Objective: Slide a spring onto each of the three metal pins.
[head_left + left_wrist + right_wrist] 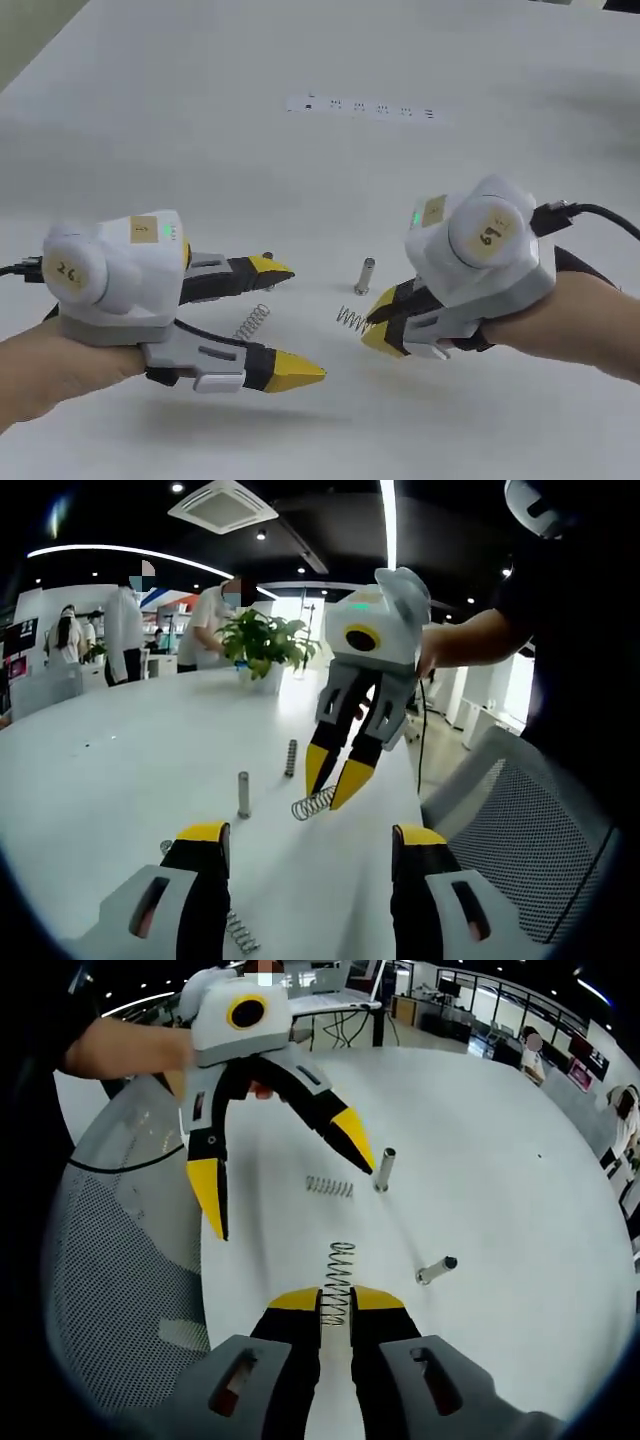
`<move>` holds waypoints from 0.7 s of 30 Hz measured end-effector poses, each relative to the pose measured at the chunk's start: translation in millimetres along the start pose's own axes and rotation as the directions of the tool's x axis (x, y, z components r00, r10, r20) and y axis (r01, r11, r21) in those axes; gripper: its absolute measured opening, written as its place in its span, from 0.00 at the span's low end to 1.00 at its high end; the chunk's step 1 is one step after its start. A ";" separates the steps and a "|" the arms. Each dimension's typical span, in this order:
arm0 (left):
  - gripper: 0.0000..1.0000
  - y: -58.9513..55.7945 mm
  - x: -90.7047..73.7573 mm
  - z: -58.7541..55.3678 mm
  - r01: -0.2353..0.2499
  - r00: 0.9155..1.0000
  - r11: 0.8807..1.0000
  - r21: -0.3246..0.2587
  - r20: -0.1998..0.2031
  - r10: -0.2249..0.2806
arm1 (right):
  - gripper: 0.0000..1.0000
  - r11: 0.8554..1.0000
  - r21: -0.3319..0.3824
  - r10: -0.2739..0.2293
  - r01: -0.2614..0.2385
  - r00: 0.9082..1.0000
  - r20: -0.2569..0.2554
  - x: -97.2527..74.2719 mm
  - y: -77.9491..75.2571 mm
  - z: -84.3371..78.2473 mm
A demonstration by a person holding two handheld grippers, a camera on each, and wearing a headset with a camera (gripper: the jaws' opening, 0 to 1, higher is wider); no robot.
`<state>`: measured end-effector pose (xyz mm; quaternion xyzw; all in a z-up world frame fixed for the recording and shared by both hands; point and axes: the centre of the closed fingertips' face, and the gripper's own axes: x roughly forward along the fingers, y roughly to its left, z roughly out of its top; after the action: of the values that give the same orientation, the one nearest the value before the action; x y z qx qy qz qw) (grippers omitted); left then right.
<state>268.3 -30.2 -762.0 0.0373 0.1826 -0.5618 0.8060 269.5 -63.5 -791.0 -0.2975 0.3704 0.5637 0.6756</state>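
My right gripper (337,1307) is shut on one end of a spring (340,1265), which sticks out forward low over the white table; the same gripper (378,322) and spring (350,318) show at centre right in the head view. My left gripper (290,320) is open, and a second spring (252,320) lies on the table between its jaws. A metal pin (366,275) stands upright just beyond the held spring. Another pin (384,1168) stands by the left gripper's far fingertip. Farther off stands a ribbed upright piece (291,758), possibly a spring on a pin.
The white table (330,180) stretches far ahead, with a row of small dark marks (360,106) at its far side. A mesh chair (520,810) sits beside the table edge. Several people and a potted plant (262,640) are in the background.
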 end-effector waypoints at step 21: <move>0.38 -9.1 22.2 8.5 0.067 0.997 0.998 0.018 0.041 -0.067 | 0.08 0.973 -0.229 0.051 -0.043 0.998 0.028 -7.3 8.5 7.4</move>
<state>268.8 -55.5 -760.3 0.0260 0.1622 -0.5907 0.7900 261.8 -59.8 -780.7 -0.3547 0.2987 0.6232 0.6297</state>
